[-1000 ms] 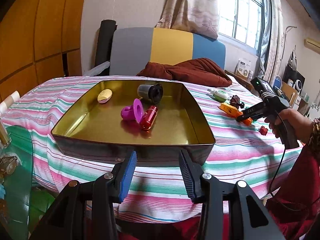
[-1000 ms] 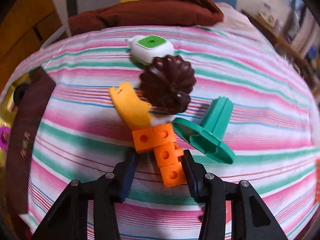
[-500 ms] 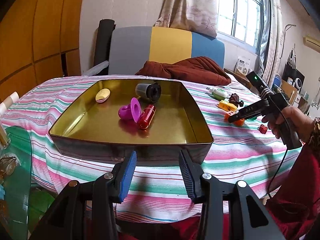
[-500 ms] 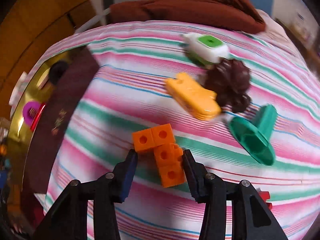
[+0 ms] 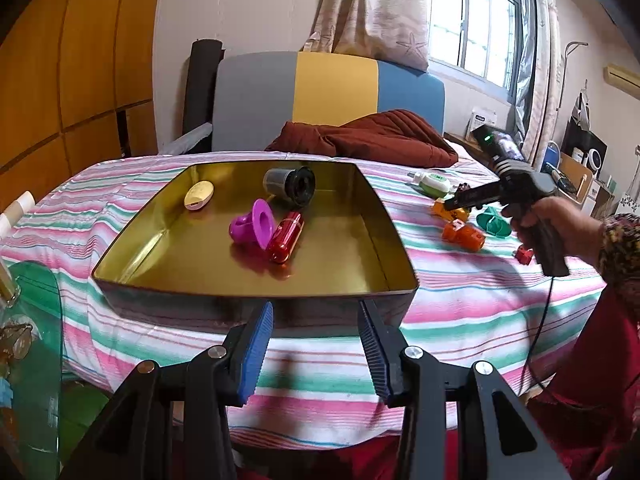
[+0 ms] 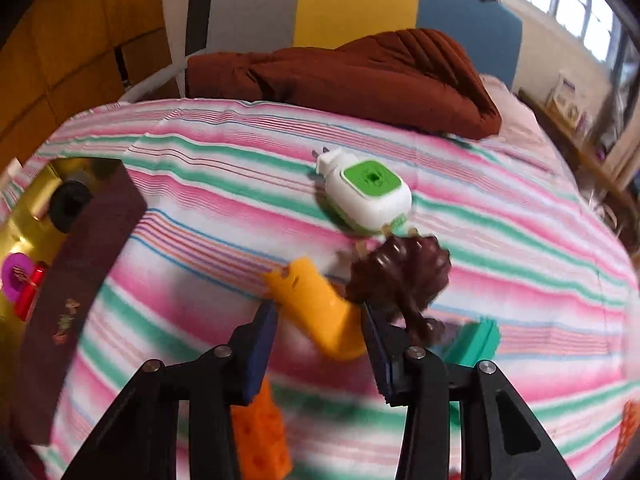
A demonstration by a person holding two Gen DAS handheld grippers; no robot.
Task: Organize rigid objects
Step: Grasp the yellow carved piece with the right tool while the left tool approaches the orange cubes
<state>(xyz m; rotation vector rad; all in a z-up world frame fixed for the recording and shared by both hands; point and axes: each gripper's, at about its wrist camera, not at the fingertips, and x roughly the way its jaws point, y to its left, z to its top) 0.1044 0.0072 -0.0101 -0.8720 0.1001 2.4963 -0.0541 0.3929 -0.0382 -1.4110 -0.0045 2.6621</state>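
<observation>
A gold tin tray (image 5: pixel 384 240) on the striped cloth holds a magenta cup (image 5: pixel 254 228), a red cylinder (image 5: pixel 285 237), a grey-black filter cup (image 5: pixel 290 182) and a cream oval (image 5: pixel 199 196). My left gripper (image 5: pixel 316 350) is open and empty in front of the tray's near wall. My right gripper (image 6: pixel 318 354) is open, its jaws either side of a yellow-orange piece (image 6: pixel 316 320); contact cannot be told. An orange block piece (image 6: pixel 260 436) lies under it. A brown ridged toy (image 6: pixel 400 276), a white-green plug device (image 6: pixel 366 194) and a teal piece (image 6: pixel 476 340) lie close by.
A dark red blanket (image 6: pixel 352 76) lies at the table's far side before a grey-yellow-blue chair back (image 5: pixel 328 92). A small red piece (image 5: pixel 523 255) lies near the right table edge. A glass surface (image 5: pixel 36 320) with clutter stands at left. The tray's corner (image 6: pixel 84 240) shows at left.
My right gripper has moved forward off the orange block piece, which now lies beneath it, and its jaws now flank the yellow-orange piece. The left gripper has barely moved.
</observation>
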